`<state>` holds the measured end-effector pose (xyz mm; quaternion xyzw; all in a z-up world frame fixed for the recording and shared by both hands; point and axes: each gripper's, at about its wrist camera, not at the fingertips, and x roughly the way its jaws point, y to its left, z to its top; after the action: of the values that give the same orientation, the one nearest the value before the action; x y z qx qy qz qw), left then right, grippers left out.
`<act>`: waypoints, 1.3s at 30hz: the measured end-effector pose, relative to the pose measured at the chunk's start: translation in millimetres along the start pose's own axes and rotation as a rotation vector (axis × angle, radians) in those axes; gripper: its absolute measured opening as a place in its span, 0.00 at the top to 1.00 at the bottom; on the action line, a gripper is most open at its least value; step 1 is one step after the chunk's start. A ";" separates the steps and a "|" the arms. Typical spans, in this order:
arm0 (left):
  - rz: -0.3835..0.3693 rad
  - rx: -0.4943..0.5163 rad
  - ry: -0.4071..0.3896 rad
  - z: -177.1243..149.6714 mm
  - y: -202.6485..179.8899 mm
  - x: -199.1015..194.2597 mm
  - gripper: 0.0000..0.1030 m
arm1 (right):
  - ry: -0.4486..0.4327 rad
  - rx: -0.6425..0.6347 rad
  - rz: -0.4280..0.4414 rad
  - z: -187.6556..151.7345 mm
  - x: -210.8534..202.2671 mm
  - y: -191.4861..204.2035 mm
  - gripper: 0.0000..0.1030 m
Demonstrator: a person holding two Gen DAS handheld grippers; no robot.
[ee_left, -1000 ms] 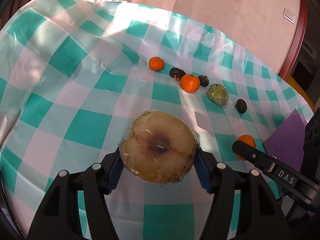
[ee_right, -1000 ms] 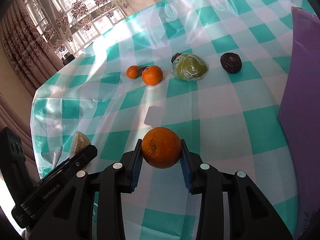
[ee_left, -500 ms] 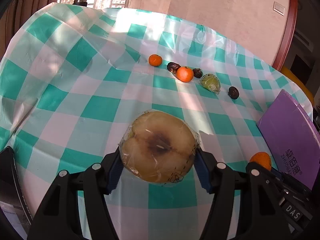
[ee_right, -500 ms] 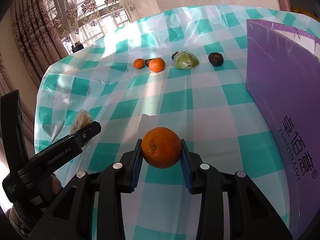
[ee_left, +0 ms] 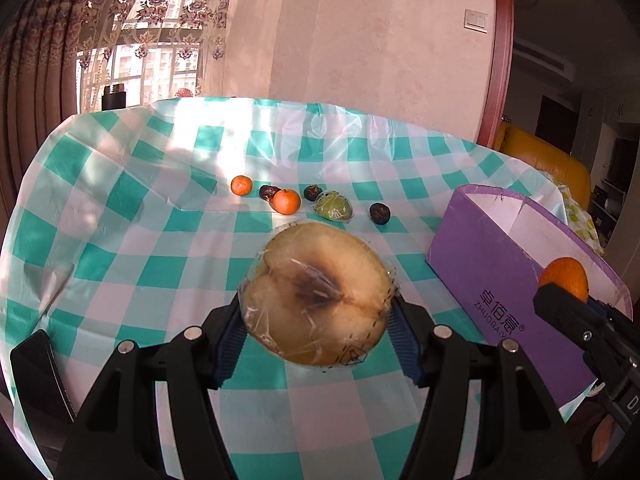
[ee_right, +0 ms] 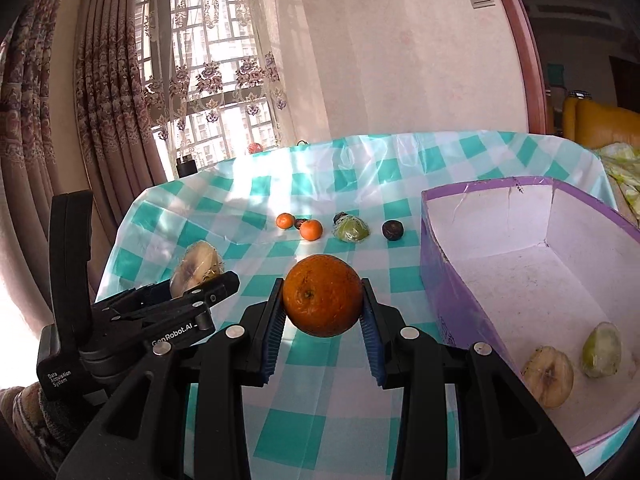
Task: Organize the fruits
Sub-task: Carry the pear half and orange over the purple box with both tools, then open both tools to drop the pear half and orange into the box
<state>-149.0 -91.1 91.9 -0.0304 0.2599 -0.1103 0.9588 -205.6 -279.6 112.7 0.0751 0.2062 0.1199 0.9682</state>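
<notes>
Gripping a wrapped pear half above the counter, the left tool is clamped; the right tool pinches an orange beside the box.

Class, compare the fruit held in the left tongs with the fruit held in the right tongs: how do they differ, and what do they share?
The cling-wrapped, browned cut fruit half in the left tongs shows a flat cut face with a dark core; the whole orange in the right tongs is round, with intact rind. The half is film-wrapped; the orange is bare. The half is pale yellow-brown; the orange is bright orange. Both are gripped off the checked tablecloth, beside the purple box.
</notes>
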 end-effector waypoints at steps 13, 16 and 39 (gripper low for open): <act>-0.144 0.166 -0.080 31.5 -92.8 -35.1 0.38 | -0.145 0.066 -0.196 30.8 -60.1 -74.9 0.65; -0.176 0.200 -0.074 38.9 -117.2 -30.1 0.38 | -0.120 0.098 -0.265 30.3 -59.7 -98.3 0.65; -0.183 0.540 0.441 11.7 -270.8 96.4 0.38 | 0.381 -0.019 -0.598 0.0 -10.6 -181.0 0.64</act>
<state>-115.1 -376.7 85.9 0.2256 0.4183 -0.2642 0.8392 -178.5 -456.1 81.4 -0.0215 0.3949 -0.1552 0.9053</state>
